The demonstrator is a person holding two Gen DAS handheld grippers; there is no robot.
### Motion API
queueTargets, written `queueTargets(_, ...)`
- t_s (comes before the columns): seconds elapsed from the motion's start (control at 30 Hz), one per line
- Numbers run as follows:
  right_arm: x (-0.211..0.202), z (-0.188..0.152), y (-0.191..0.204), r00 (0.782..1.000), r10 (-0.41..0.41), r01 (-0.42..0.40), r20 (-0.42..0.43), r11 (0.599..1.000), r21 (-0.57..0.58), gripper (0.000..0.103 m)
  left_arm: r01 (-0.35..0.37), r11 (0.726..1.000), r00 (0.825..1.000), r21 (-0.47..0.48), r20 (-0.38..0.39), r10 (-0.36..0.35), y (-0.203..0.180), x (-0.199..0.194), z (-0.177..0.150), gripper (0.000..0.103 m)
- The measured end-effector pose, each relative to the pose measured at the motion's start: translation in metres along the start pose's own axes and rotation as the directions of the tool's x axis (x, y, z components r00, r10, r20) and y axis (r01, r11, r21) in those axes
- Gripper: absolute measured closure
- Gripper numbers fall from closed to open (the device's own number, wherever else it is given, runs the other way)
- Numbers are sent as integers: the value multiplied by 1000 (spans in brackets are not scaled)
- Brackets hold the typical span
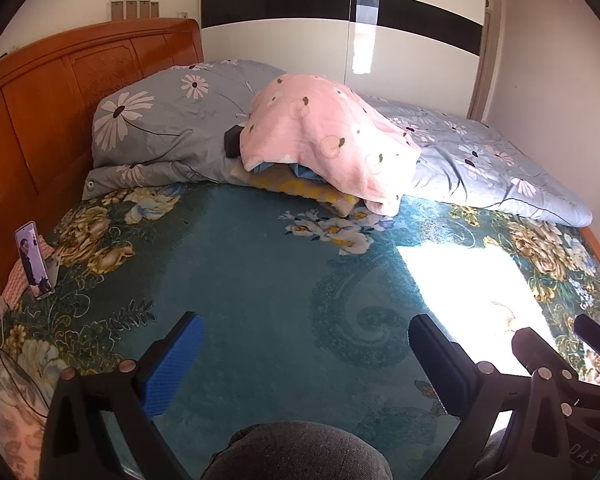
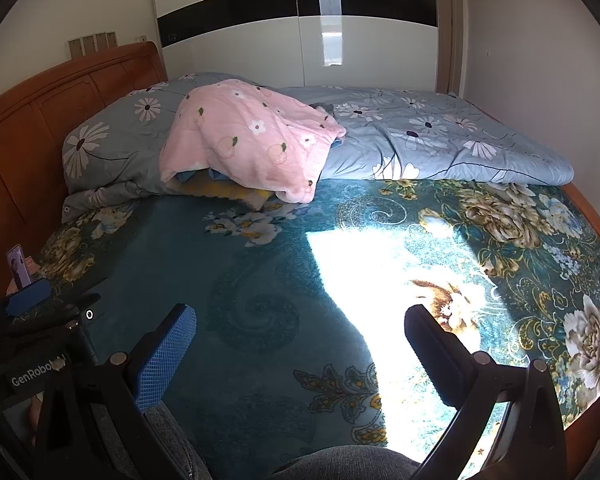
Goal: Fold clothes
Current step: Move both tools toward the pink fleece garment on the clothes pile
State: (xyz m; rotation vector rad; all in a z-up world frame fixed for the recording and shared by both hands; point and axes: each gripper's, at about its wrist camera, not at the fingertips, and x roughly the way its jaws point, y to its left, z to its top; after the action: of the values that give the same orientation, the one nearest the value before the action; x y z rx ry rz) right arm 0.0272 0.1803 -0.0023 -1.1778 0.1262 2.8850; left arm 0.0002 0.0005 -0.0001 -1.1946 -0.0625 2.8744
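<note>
"GenRobot" in white on left hand-held gripper [image 2: 40,308] body; "DAS" on right hand-held gripper [image 1: 556,332] frame.

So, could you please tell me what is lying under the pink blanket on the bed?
Under the pink blanket a blue cloth edge and a yellow-and-cream folded textile stick out at the front. A dark object shows at its left. How far the pile extends beneath is covered.

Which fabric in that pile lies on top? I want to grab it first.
The pink blanket with small flowers; it drapes over the yellow and blue pieces, which only peek out beneath its edge.
</note>
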Motion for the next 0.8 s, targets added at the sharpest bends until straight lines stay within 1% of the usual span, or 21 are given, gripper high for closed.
queueTargets(0.17,-3,-2,0,1000,17,-17,3,1000,-3,0,-7,1000,1000,10,-16,7,-4,0,-2,0)
queueTargets(0.2,1,-1,-2,1000,14,-14,-12,1000,-1,0,-8,1000,1000,12,-20,8,-4,0,-2,0)
queueTargets(0.27,0,-1,0,1000,8,-8,-7,1000,-9,0,-13,999,1000,32,-26,14,-11,3,0,0)
queueTargets(0.3,-2,-1,0,1000,9,-9,-7,1000,-4,0,5,999,1000,32,-17,-5,-7,0,1,0)
queueTargets(0.4,-5,-1,0,1000,17,-17,10,1000,2,0,19,999,1000,32,9,-19,-6,-6,2,0)
queueTargets(0.5,-7,0,-1,1000,23,-23,20,1000,-1,0,11,999,999,47,33,-12,-8,-10,3,0)
queueTargets(0.57,-10,0,1,999,28,-28,29,1000,-6,0,5,999,999,49,34,-7,-9,-11,5,0)
queueTargets(0.67,-12,2,4,998,48,-48,42,999,-19,0,-7,999,1000,39,29,6,-7,-12,9,0)
queueTargets(0.8,-15,5,5,996,69,-67,59,997,-23,0,-6,1000,998,19,57,5,-1,-18,16,0)
